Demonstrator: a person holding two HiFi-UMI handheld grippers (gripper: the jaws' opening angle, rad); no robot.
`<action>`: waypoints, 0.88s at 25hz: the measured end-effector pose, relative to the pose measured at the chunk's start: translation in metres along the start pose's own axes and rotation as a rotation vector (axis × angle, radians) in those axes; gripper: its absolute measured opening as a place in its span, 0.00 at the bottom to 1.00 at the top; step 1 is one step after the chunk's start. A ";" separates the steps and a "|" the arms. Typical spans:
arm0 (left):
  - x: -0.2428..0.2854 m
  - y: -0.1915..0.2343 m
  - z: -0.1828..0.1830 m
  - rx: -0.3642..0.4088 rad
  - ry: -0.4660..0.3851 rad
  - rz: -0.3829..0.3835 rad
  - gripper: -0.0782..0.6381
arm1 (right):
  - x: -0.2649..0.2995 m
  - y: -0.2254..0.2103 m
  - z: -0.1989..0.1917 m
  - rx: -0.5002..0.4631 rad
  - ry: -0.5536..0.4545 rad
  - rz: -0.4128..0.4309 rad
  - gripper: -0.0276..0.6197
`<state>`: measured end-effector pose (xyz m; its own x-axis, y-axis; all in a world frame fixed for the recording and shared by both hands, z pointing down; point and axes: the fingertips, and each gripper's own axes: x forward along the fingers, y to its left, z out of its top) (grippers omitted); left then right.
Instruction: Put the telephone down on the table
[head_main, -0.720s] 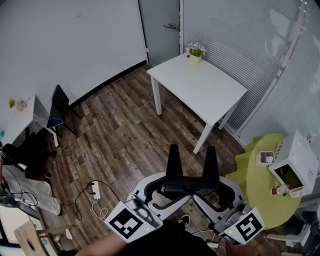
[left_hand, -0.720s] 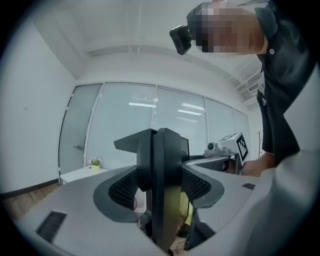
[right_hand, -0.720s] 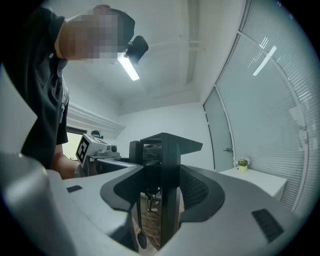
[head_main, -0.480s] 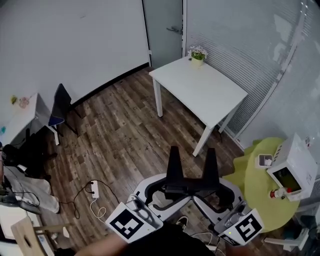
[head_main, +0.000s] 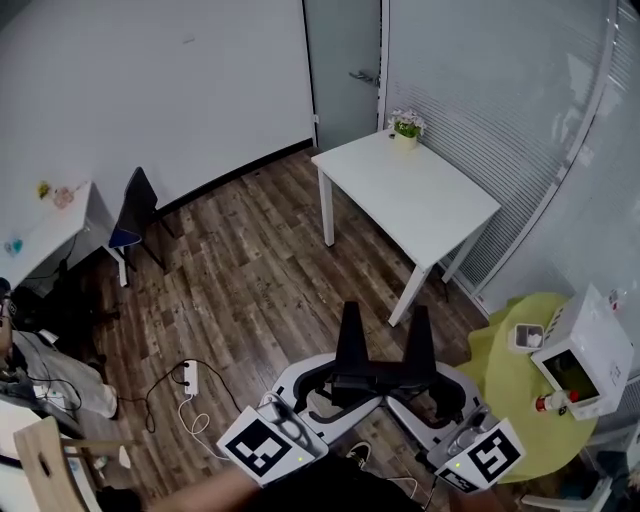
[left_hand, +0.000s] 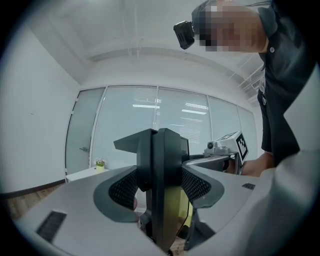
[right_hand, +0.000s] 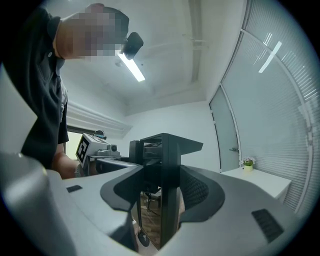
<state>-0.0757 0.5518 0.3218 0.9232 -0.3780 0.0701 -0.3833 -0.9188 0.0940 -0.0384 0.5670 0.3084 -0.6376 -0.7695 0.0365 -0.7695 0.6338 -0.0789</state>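
A black U-shaped thing (head_main: 384, 376) with two prongs pointing away from me, which I take for the telephone, hangs in front of my body above the wood floor. My left gripper (head_main: 345, 378) clasps its left end and my right gripper (head_main: 428, 380) its right end, jaws spread wide around it. In the left gripper view a black upright bar (left_hand: 161, 190) fills the gap between the meshed pads. The right gripper view shows the same kind of bar (right_hand: 169, 190). The white table (head_main: 420, 200) stands ahead, bare except for a small flower pot (head_main: 406, 128) at its far corner.
A round yellow-green table (head_main: 510, 400) at my right carries a white box (head_main: 590, 345) and small items. A dark chair (head_main: 135, 210) stands by the left wall. A power strip with cable (head_main: 188, 378) lies on the floor at left. A grey door (head_main: 345, 60) is behind the table.
The room has slid right and down in the head view, so the table and door sit lower. Both grippers and the black thing keep the same place before me.
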 end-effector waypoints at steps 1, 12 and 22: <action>-0.001 0.000 0.000 0.000 0.001 0.009 0.48 | 0.000 0.001 0.000 0.003 0.000 0.008 0.40; -0.017 0.010 -0.001 0.002 0.006 0.084 0.48 | 0.016 0.010 -0.003 0.009 -0.004 0.083 0.40; -0.039 0.082 0.006 0.016 -0.011 0.098 0.48 | 0.091 0.010 0.003 -0.001 -0.014 0.100 0.40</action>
<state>-0.1431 0.4912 0.3209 0.8814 -0.4676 0.0674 -0.4718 -0.8788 0.0714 -0.1042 0.5028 0.3080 -0.7108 -0.7032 0.0146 -0.7019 0.7078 -0.0804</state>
